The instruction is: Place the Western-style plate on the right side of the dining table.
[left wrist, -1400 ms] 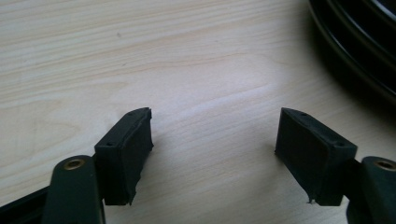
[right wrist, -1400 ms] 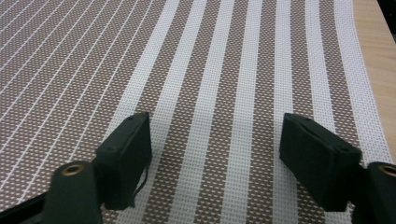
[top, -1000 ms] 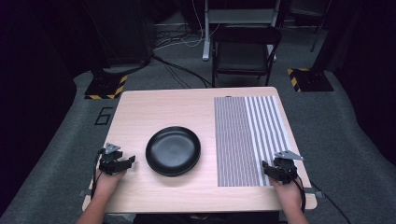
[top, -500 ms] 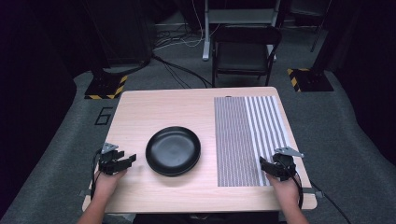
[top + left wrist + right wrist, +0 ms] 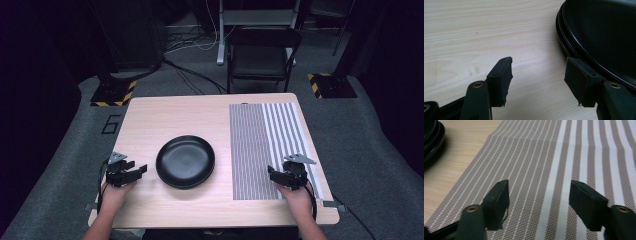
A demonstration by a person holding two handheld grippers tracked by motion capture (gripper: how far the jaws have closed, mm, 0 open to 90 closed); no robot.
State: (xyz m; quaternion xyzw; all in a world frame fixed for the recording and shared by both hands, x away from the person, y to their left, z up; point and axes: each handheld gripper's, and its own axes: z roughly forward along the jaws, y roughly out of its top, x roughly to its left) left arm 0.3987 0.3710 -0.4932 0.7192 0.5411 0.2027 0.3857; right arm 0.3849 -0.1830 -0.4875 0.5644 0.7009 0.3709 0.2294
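A stack of black plates (image 5: 185,161) sits at the middle of the wooden table (image 5: 170,120). My left gripper (image 5: 141,170) lies just left of the stack, pointing at its rim. It is open, with bare wood between its pads (image 5: 501,75) and the plates' edge (image 5: 584,45) just past the right pad. A brown-and-white striped placemat (image 5: 267,145) covers the table's right side. My right gripper (image 5: 272,172) hovers over the mat's near end. Its jaws have just been opening and nothing is between them; the striped placemat (image 5: 564,157) lies below.
A dark folding chair (image 5: 262,55) stands beyond the table's far edge, with cables and stand feet on the grey floor. The stack of plates (image 5: 431,140) shows at the far left of the right gripper view.
My right gripper has shifted a little inward over the placemat and its jaws stand wider apart. The left gripper and the plates have stayed where they were.
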